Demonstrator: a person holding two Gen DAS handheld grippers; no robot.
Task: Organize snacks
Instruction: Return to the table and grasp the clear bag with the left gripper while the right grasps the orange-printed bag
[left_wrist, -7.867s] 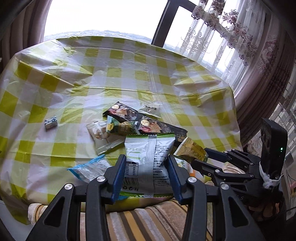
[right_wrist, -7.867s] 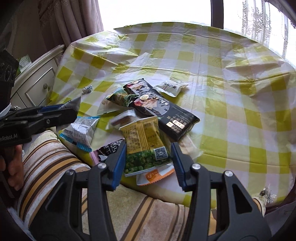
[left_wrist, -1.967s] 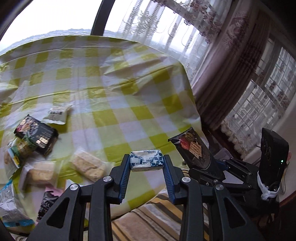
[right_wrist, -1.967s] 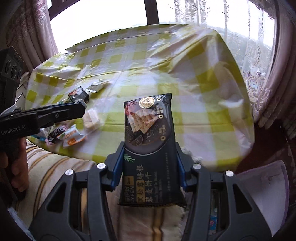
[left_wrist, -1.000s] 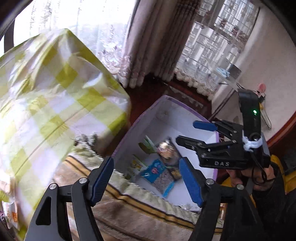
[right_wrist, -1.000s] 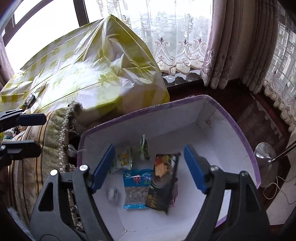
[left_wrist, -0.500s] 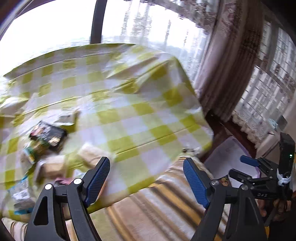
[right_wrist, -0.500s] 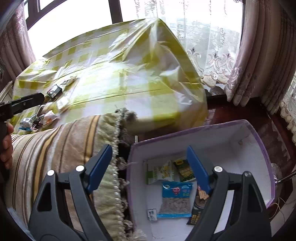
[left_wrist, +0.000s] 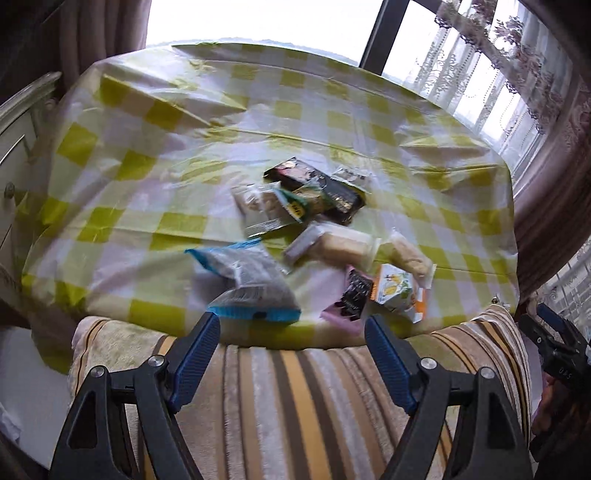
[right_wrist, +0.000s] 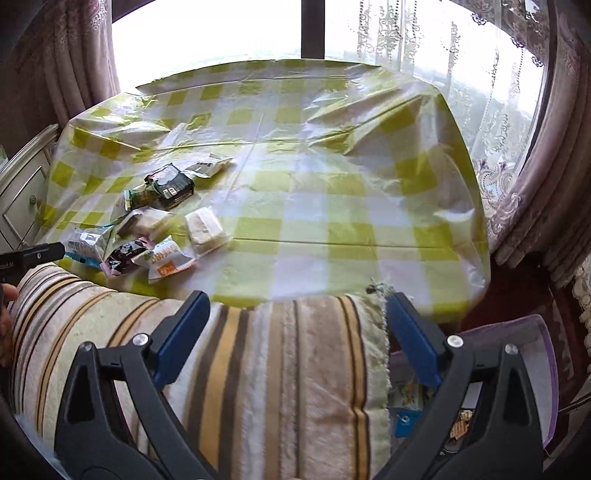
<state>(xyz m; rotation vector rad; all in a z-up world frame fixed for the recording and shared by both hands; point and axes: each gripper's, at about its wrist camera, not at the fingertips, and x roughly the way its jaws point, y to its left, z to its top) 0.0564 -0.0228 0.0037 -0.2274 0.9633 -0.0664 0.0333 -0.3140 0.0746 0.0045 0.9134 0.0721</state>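
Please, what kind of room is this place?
Probably a room in a home. A table under a yellow checked tablecloth stands by a window with lace curtains, a striped cushion lies in front, and snack packets lie on the cloth.

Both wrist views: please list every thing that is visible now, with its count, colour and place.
tablecloth: one, yellow-green and white checks, over the table.
snack packets: about ten, mixed colours, clustered on the cloth's near part.
blue-edged packet: one, clear with blue ends, nearest the left claw.
striped blanket: one, beige with brown and yellow stripes, in front of the table.
purple box: one, white inside, on the floor at right, packets in it.
curtains: mauve and lace, by the window.
left claw: one, black with blue pads, open, empty.
right claw: one, same colours, opening, empty.
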